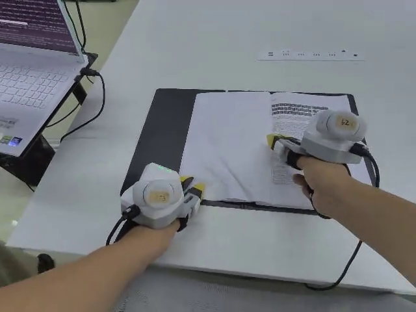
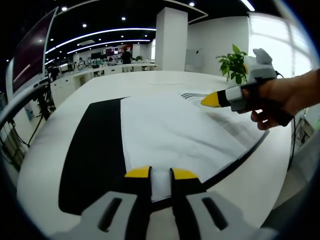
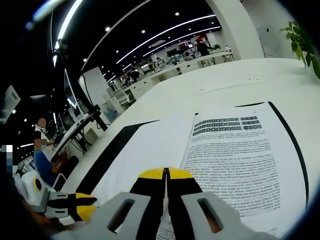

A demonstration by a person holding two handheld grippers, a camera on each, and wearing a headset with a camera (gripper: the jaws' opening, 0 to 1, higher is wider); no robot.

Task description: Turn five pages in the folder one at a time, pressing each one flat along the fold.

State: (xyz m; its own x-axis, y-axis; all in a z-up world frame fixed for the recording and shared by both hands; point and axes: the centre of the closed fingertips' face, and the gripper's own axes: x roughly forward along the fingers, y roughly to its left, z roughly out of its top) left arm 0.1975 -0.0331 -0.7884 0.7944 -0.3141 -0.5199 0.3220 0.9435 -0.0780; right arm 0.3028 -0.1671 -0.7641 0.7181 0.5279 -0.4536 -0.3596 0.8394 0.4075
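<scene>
The folder point(image 1: 159, 130) lay open on the table point(image 1: 214, 39). The right gripper point(image 1: 272, 140), jaws together, pressed near its fold point(image 1: 270, 110); the left gripper point(image 1: 194, 188), jaws slightly apart, sat at its 7 o'clock corner. Sliding could have creased the unpinned page point(image 1: 227, 149).

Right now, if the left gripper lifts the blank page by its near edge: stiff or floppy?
Likely floppy: the blank page looks like one thin sheet, slightly rippled. Probably light, so it may curl rather than lift flat. The right gripper, jaws shut, sits by the fold and might help anchor it.
</scene>
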